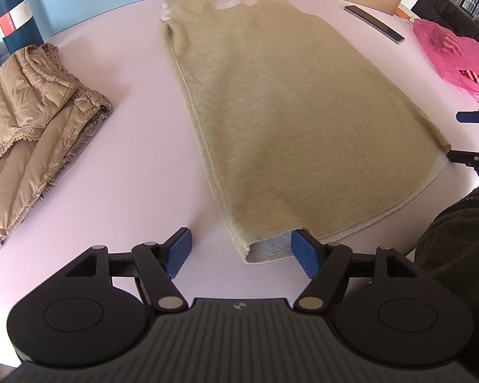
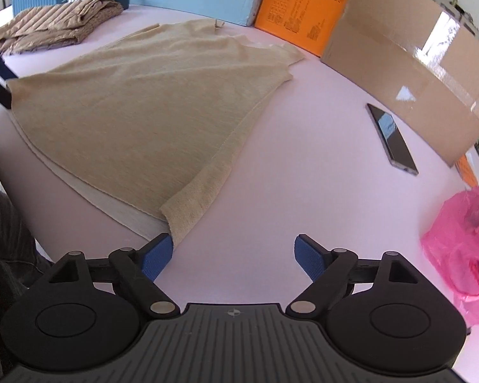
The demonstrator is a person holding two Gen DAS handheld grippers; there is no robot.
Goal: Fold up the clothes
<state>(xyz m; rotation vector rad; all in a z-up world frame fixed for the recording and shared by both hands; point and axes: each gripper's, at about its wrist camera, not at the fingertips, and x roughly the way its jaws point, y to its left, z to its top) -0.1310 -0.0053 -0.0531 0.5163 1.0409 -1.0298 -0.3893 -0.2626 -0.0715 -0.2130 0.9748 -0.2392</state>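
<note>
A beige fleece top (image 1: 287,121) lies flat on the pale pink table (image 1: 137,172), its neck at the far end and its hem toward me. My left gripper (image 1: 242,252) is open, and the garment's near left hem corner lies between its blue pads (image 1: 178,252). In the right wrist view the same top (image 2: 137,118) spreads up and to the left. My right gripper (image 2: 233,255) is open at its near right hem corner, with the left pad (image 2: 156,255) touching the cloth. The right gripper (image 1: 469,137) also shows at the right edge of the left wrist view.
A folded tan puffer jacket (image 1: 32,121) lies on the left of the table. A dark phone (image 2: 391,138) and a pink plastic bag (image 2: 466,252) lie to the right. Blue, orange (image 2: 303,6) and cardboard boxes (image 2: 408,57) line the far edge. A dark sleeve (image 1: 456,249) is at the near right.
</note>
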